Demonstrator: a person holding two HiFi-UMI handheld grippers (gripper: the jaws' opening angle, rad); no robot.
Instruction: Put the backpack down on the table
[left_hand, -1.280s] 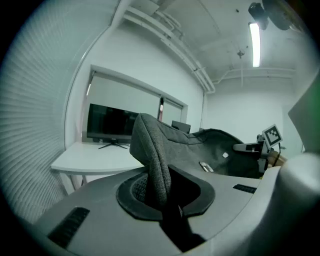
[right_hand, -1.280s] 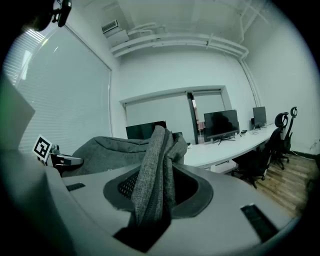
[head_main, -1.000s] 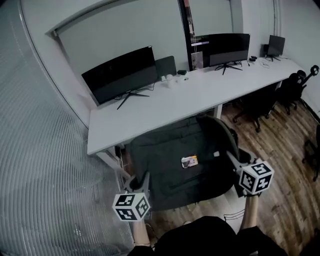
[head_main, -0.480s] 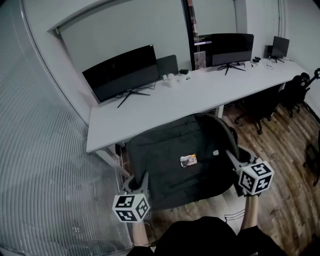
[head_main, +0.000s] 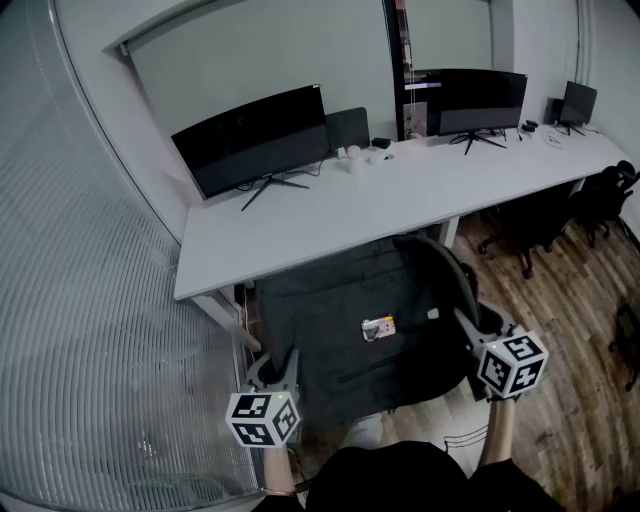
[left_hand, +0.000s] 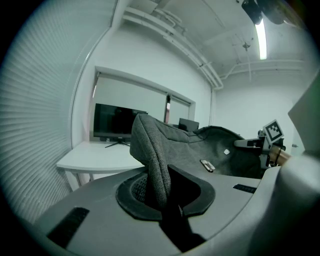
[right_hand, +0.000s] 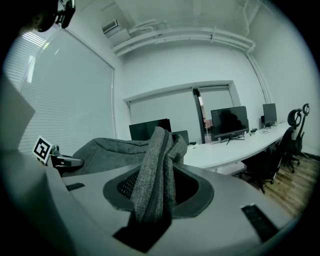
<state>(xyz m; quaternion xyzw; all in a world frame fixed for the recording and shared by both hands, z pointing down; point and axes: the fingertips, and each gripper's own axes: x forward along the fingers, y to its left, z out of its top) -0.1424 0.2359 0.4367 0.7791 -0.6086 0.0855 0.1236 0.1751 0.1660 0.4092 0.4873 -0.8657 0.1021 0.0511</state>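
The backpack (head_main: 360, 330) hangs in the air just in front of the table (head_main: 330, 215), not on it yet. It is stretched out between two grippers. The left gripper (head_main: 273, 366) has its fingers squeezed tight on one edge of the cloth. The right gripper (head_main: 463, 322) squeezes a thick fold on the other side. To do this well, I think both hands should move forward together and keep the bag level. Then lower it softly, away from the screens (head_main: 250, 140), and only then let go.

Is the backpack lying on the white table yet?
No, the backpack hangs in front of the table, held up by the left gripper and the right gripper.
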